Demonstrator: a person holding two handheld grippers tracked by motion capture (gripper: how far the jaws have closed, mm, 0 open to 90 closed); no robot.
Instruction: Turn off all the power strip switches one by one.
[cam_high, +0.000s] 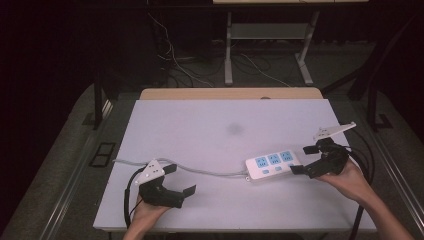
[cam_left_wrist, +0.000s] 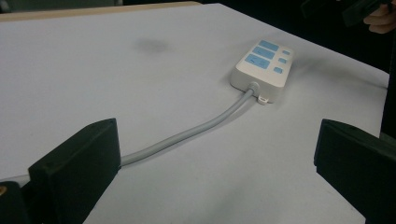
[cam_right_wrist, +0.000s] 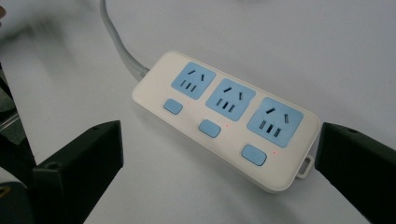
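Note:
A white power strip (cam_high: 272, 164) with three blue sockets and three blue buttons lies flat on the right half of the white table (cam_high: 200, 125). Its grey cable (cam_high: 210, 172) runs left across the table. My right gripper (cam_high: 301, 160) is open at the strip's right end, one jaw on either side of that end. In the right gripper view the strip (cam_right_wrist: 224, 116) lies between the spread jaws of the right gripper (cam_right_wrist: 219, 154), with tiny red dots beside the buttons. My left gripper (cam_high: 181, 180) is open near the front left, empty, facing the cable (cam_left_wrist: 187, 135) and strip (cam_left_wrist: 262, 65).
A dark smudge (cam_high: 235, 129) marks the middle of the table. A wooden edge (cam_high: 230, 93) borders its far side. Beyond it stand metal desk legs (cam_high: 228, 50) and loose cables (cam_high: 175, 60) on the floor. The other gripper (cam_left_wrist: 359, 9) shows at the left gripper view's top right.

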